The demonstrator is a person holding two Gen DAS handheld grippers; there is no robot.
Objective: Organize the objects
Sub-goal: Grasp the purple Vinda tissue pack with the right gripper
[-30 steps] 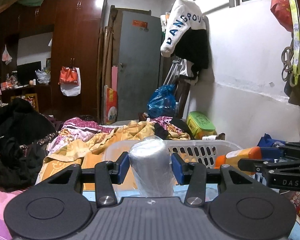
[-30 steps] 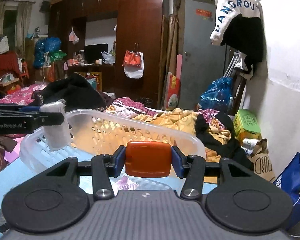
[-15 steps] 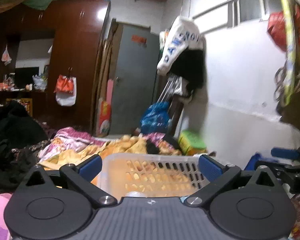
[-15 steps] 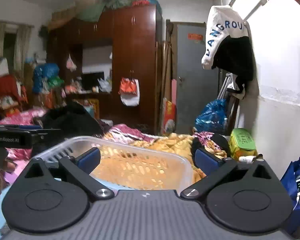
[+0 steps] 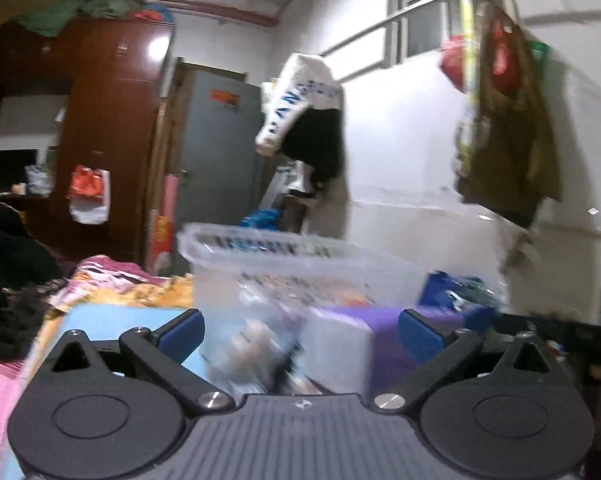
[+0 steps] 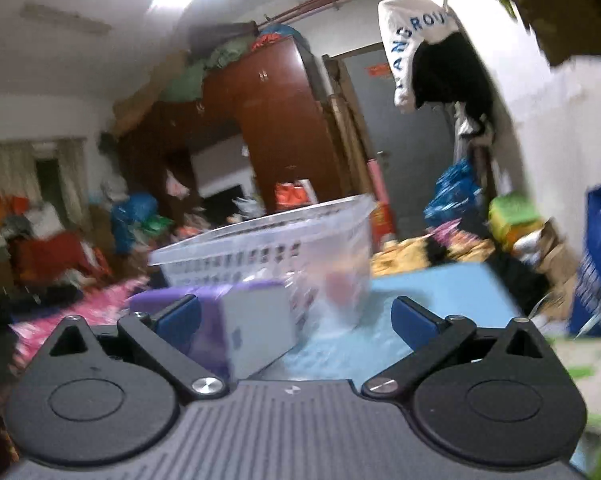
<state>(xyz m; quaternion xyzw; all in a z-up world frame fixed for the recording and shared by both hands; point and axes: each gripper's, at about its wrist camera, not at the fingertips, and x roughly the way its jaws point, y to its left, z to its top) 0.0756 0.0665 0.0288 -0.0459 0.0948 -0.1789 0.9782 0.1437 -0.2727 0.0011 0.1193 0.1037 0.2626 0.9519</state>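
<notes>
Both my left gripper [image 5: 300,334] and right gripper [image 6: 295,318] are spread wide, holding nothing. The clear basket [image 5: 284,256] sits just ahead of each, with a purple-and-white box [image 6: 236,320] between.

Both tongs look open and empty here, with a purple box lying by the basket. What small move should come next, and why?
Probably ease the right tongs forward and left to straddle the purple box. Both they and the left tongs stand open holding nothing, and the box lies on the blue surface outside the clear basket, nearest the right tongs. Blur hides finer detail.
</notes>
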